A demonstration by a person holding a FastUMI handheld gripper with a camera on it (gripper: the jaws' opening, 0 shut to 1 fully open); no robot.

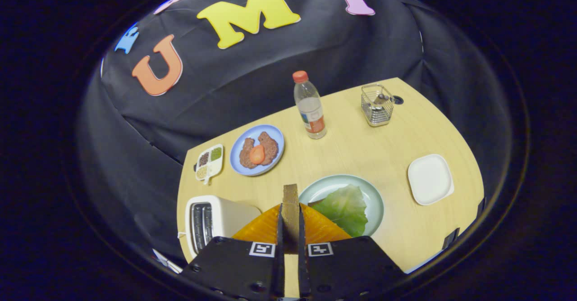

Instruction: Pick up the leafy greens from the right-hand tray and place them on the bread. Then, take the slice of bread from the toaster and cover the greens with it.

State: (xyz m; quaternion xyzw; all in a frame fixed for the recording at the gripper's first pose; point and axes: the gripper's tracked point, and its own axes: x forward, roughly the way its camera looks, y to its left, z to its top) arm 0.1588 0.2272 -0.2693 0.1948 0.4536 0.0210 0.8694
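At the bottom centre of the frame the tongs are closed narrowly on a slice of bread, held upright and edge-on, both fingers pressing its faces. Just beyond and to the right of the fingertips sits a pale green plate with the leafy greens spread across it; whether bread lies under the leaf I cannot tell. To the lower left the toaster stands on the bench, its slots facing up. Further back, left of centre, a blue plate carries meat patties and a tomato slice, with a small divided dish beside it. A water bottle stands upright mid-frame, a wire basket toward the upper right, and a white square plate at the right
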